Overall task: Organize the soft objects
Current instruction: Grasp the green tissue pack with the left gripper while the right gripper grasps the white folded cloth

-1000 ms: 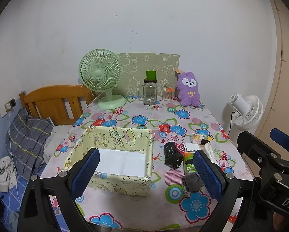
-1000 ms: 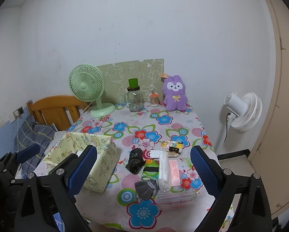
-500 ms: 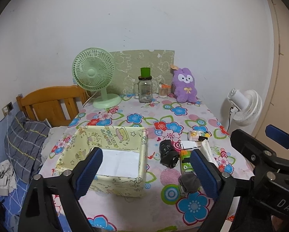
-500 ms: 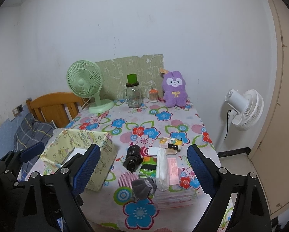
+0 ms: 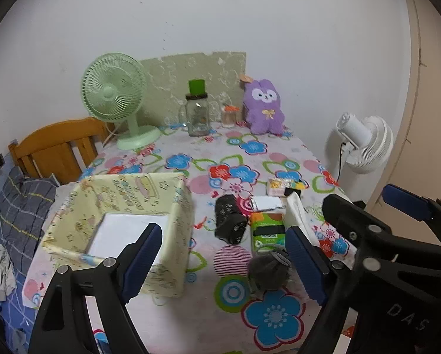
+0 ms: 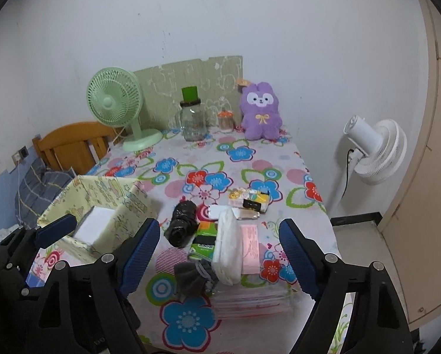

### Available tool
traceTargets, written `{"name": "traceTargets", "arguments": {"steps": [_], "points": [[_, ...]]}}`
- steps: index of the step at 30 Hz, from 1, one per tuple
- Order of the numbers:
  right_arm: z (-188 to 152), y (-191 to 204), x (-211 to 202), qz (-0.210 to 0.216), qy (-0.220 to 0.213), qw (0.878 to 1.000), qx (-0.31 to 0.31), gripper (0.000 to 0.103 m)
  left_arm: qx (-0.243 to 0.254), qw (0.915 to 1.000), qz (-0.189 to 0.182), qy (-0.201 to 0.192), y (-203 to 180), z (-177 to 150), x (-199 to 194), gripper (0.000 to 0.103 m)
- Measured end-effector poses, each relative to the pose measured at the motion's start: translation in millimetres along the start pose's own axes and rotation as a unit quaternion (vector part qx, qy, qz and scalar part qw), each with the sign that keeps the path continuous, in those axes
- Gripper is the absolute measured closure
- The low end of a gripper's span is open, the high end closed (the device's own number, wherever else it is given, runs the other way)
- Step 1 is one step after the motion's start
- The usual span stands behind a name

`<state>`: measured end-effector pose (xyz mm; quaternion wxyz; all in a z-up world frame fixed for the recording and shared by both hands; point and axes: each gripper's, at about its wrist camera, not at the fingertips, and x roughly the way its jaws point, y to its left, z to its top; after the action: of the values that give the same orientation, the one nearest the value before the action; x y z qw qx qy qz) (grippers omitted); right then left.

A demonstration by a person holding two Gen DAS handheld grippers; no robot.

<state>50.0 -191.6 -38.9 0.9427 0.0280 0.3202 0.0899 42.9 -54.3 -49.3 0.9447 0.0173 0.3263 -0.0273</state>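
Grey sock (image 6: 195, 277) lies bundled on the desk (image 6: 244, 174) just right of the yellow fabric box (image 5: 126, 224), beside a green tissue pack (image 6: 204, 239). Left gripper (image 5: 223, 262) and right gripper (image 6: 220, 259) hover above, jaws apart and closing, nothing between them.

Soft even light; fisheye-bowed edges, dark corners.

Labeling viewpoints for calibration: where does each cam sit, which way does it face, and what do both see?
Left wrist: on the left gripper, angled down over the fabric box and gray sock; the right gripper's frame shows at right.
Right wrist: on the right gripper, above the sock; left gripper at left.
Shared: box, purple plush.
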Motion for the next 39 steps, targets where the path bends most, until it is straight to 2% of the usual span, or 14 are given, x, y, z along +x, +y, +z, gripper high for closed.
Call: {"name": "traceTargets", "arguments": {"steps": [9,17,21,23,24,27,28,31,39], "points": [[-6,-13,42,0.018,0.051,0.999,0.005,0.032,0.009,0.9994,-0.007,0.033,-18,-6,34,0.018],[-13,-15,79,0.025,0.087,0.996,0.002,0.038,0.015,0.9975,-0.009,0.068,-22,-12,62,0.021],[-16,-14,95,0.028,0.105,0.994,0.001,0.046,0.019,0.9961,-0.011,0.086,-24,-16,75,0.021],[-17,-15,103,0.032,0.114,0.993,0.002,0.054,0.019,0.9955,-0.012,0.092,-24,-17,80,0.021],[-18,-14,105,0.034,0.117,0.993,0.002,0.061,0.019,0.9952,-0.013,0.095,-25,-17,82,0.021],[-21,-14,114,0.042,0.131,0.990,0.000,0.070,0.021,0.9941,-0.013,0.105,-26,-20,89,0.021],[-22,-14,116,0.044,0.134,0.990,-0.001,0.077,0.022,0.9937,-0.014,0.109,-26,-20,91,0.021],[-23,-14,118,0.043,0.133,0.990,-0.005,0.087,0.023,0.9933,-0.016,0.112,-29,-20,95,0.021],[-15,-36,108,0.032,0.111,0.993,0.016,0.088,0.029,0.9930,-0.025,0.112,-43,-12,106,0.021]]}}
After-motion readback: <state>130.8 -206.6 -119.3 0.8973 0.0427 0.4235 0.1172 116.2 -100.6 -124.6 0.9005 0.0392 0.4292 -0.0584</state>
